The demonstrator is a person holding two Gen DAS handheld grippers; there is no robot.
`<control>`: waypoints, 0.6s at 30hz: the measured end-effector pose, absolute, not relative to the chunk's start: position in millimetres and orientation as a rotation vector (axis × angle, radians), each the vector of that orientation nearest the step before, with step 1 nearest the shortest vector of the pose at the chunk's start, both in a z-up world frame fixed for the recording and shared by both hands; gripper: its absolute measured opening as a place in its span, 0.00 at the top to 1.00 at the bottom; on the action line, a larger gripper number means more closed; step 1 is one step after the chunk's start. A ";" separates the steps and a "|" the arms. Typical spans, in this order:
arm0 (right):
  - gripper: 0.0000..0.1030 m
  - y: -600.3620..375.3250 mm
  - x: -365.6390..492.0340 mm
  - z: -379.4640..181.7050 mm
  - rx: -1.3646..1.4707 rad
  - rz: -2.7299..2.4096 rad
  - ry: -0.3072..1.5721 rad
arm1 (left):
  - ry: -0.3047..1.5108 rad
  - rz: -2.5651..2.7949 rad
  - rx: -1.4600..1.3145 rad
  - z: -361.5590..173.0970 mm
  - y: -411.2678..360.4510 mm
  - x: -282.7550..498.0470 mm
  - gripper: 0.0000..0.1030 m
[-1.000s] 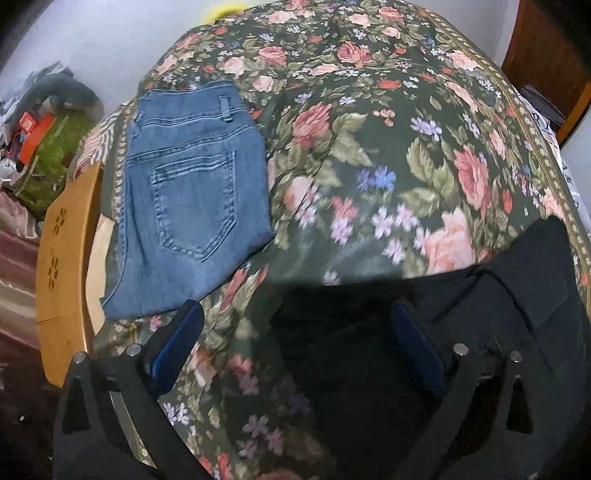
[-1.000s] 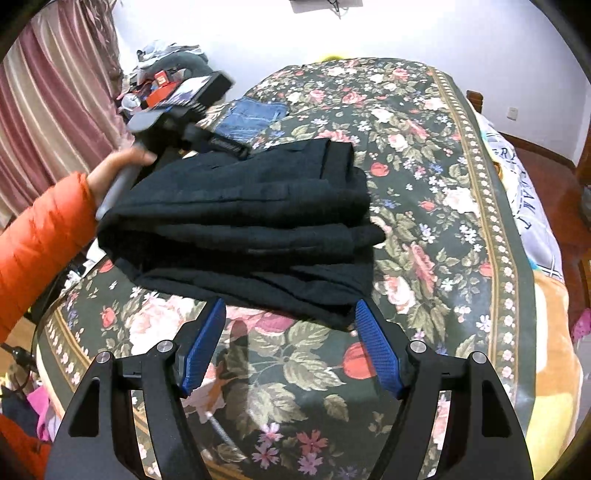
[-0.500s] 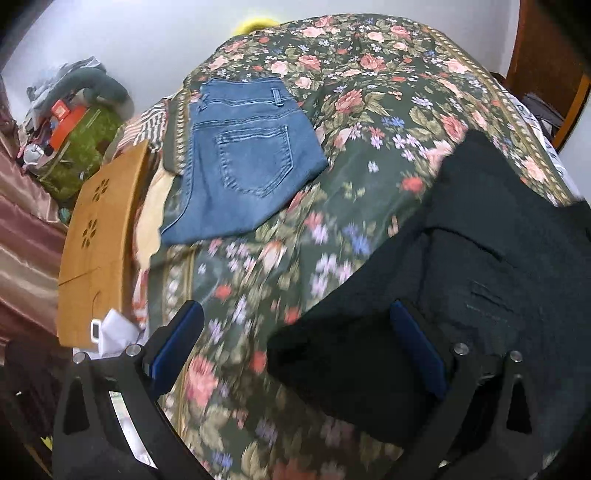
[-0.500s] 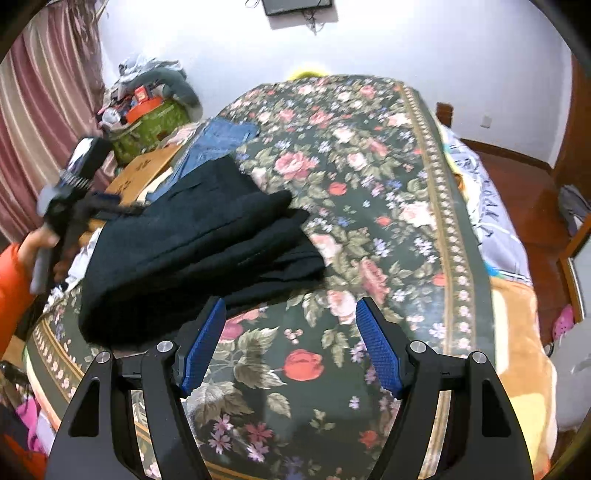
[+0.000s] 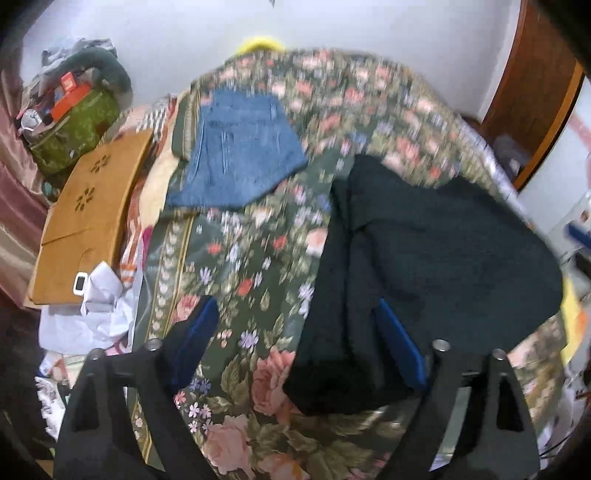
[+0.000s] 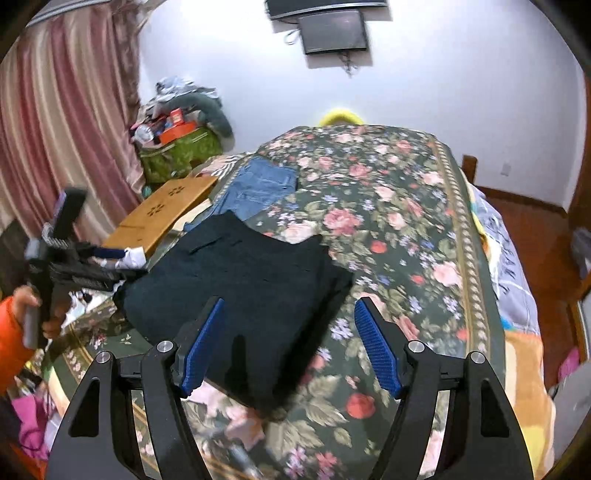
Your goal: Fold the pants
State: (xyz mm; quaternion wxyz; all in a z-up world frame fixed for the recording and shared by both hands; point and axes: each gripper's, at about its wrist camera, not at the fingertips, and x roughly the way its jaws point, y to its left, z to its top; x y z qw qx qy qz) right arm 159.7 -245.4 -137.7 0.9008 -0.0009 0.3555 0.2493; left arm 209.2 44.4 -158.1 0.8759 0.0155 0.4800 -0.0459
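Observation:
The black pants (image 5: 436, 258) lie folded in a thick stack on the floral bedspread (image 5: 258, 258), near the bed's front edge; they also show in the right wrist view (image 6: 251, 280). My left gripper (image 5: 299, 332) is open and empty, held above the stack's left edge. It also shows at the left of the right wrist view (image 6: 107, 258), in a hand with an orange sleeve. My right gripper (image 6: 288, 343) is open and empty, above the stack's near edge. Folded blue jeans (image 5: 240, 151) lie further back on the bed (image 6: 258, 188).
A wooden board (image 5: 88, 214) and white cloth (image 5: 96, 306) sit by the bed's left side. A green bag (image 6: 181, 151) with clutter stands by the pink curtain (image 6: 62, 122). A dark screen (image 6: 332, 31) hangs on the wall. Wooden floor (image 6: 532, 221) lies right of the bed.
Both grippers have pulled back and risen away from the black stack. The pants now lie let go and folded. The left view has swung right and is blurred.

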 end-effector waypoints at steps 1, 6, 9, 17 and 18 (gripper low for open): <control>0.42 -239.5 162.0 -140.1 -0.012 0.521 0.735 | 0.985 -0.102 0.032 -154.1 42.6 208.1 0.25; 0.71 -223.6 174.5 -162.0 -0.052 0.508 0.801 | 1.009 -0.135 0.183 -173.2 10.9 209.5 0.45; 0.77 -224.6 176.3 -180.2 -0.095 0.475 0.836 | 1.011 -0.079 0.239 -192.8 10.4 209.0 0.44; 0.78 -242.3 179.4 -191.8 -0.064 0.479 0.898 | 1.027 -0.060 0.261 -192.5 23.4 203.9 0.45; 0.78 -244.3 179.5 -189.2 -0.073 0.459 0.893 | 1.032 -0.049 0.268 -192.9 25.8 203.9 0.45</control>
